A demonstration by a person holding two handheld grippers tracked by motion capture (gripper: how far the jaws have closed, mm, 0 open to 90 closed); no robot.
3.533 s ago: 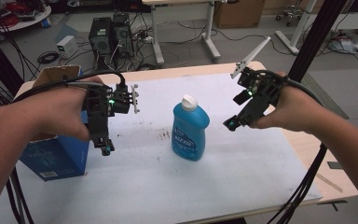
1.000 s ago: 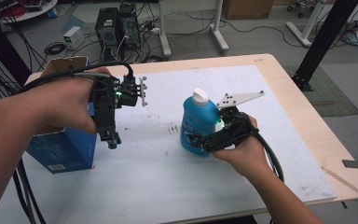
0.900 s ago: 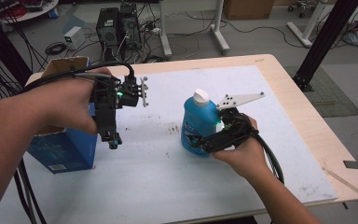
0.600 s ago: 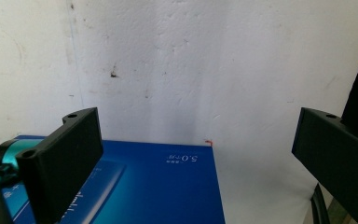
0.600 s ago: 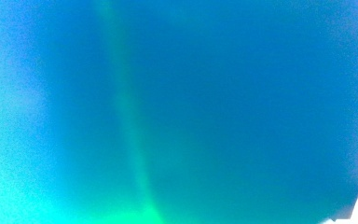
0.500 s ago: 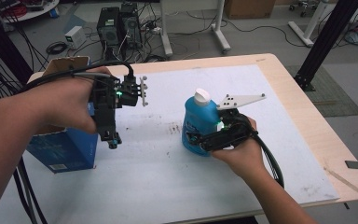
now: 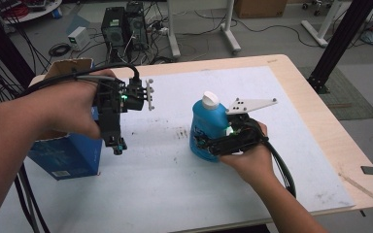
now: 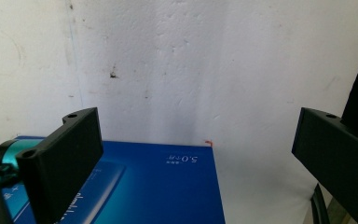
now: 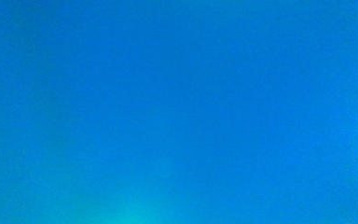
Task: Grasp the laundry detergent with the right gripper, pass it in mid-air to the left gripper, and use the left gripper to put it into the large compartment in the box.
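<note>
A blue bottle (image 7: 208, 121) with a white cap (image 7: 211, 100) stands upright on the white mat (image 7: 175, 189). My right gripper (image 7: 199, 143) lies level at the bottle's lower body. Its near jaw rests across the bottle's front and its far jaw is hidden behind the bottle. The jaws have just been closing with the bottle between them. In the right gripper view, the blue bottle (image 9: 179, 112) is so close that its surface covers the jaws. My left gripper (image 7: 117, 145) hangs over the mat to the left, pointing down, open and holding nothing (image 8: 196, 154).
A blue carton (image 7: 68, 156) stands at the left of the table, just below my left gripper (image 8: 158, 186). A brown cardboard flap (image 7: 70, 68) rises behind the left hand. Cables trail off the near table edge from both hands.
Since the oldest frame my right gripper has come from above the table's right side down to the bottle. Over the last second both hands and the bottle have kept their places.
</note>
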